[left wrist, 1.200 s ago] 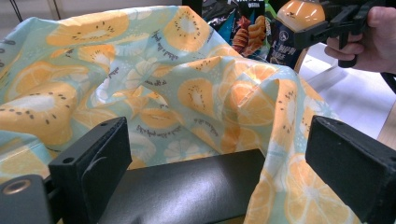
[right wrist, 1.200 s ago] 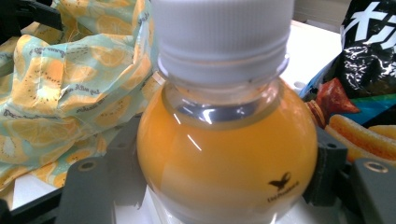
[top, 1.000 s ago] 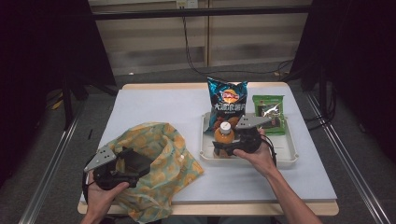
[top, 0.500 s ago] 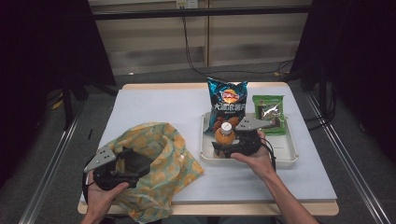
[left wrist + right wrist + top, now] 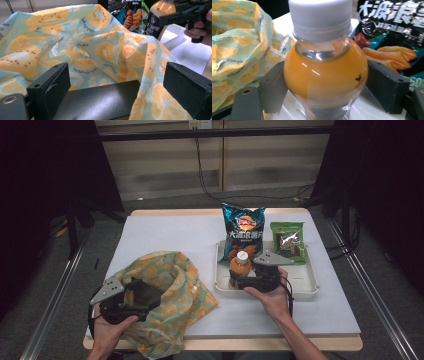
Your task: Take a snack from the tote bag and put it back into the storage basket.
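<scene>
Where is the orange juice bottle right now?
In the high view, the orange juice bottle stands upright in the white tray, front left, before the chip bag, between the right gripper jaws.

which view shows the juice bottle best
The right gripper view: the juice bottle is up close there, white cap and orange juice sharp, between the jaws. The high view shows it small, upright in the tray. The left gripper view catches its upper part beyond the cloth bag.
</scene>
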Action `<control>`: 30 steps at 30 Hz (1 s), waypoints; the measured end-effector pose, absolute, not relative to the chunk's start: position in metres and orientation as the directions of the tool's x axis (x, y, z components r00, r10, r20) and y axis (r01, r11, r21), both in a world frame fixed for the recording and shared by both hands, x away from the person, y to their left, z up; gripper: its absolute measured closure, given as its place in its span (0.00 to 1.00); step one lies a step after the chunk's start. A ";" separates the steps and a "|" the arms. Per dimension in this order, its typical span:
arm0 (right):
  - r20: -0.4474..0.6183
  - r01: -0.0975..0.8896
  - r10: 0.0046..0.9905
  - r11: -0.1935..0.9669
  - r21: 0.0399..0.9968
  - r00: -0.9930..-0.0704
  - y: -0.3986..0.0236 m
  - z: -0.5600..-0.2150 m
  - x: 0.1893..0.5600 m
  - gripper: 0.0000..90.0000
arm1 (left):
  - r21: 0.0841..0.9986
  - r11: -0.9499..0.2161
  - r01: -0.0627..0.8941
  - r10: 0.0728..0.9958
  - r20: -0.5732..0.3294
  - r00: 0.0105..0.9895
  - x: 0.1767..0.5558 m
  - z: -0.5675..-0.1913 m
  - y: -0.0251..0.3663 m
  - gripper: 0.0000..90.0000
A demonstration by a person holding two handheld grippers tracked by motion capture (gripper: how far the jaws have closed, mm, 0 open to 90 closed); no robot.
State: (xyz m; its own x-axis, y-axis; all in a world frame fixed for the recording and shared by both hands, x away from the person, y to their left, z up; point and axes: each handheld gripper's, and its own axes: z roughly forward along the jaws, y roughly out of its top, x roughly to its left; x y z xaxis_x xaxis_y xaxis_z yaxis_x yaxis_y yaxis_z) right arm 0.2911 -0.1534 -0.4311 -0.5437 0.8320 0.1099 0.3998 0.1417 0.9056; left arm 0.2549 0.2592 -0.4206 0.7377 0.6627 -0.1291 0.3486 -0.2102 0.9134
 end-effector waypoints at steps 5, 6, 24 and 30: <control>0.120 0.406 0.847 0.120 0.906 -0.518 -0.149 -0.433 0.289 0.26 | 0.913 -0.211 0.350 0.663 -0.129 0.737 0.255 -0.421 0.259 0.08; 0.119 0.416 0.857 0.118 0.902 -0.502 -0.145 -0.434 0.288 0.28 | 0.914 -0.207 0.349 0.662 -0.132 0.738 0.255 -0.421 0.259 0.08; 0.117 0.428 0.910 0.071 0.901 -0.397 -0.128 -0.437 0.289 0.31 | 0.914 -0.210 0.347 0.673 -0.122 0.730 0.255 -0.421 0.261 0.09; 0.100 0.440 0.932 0.068 0.896 -0.349 -0.121 -0.436 0.286 0.29 | 0.915 -0.211 0.345 0.672 -0.120 0.731 0.255 -0.421 0.261 0.10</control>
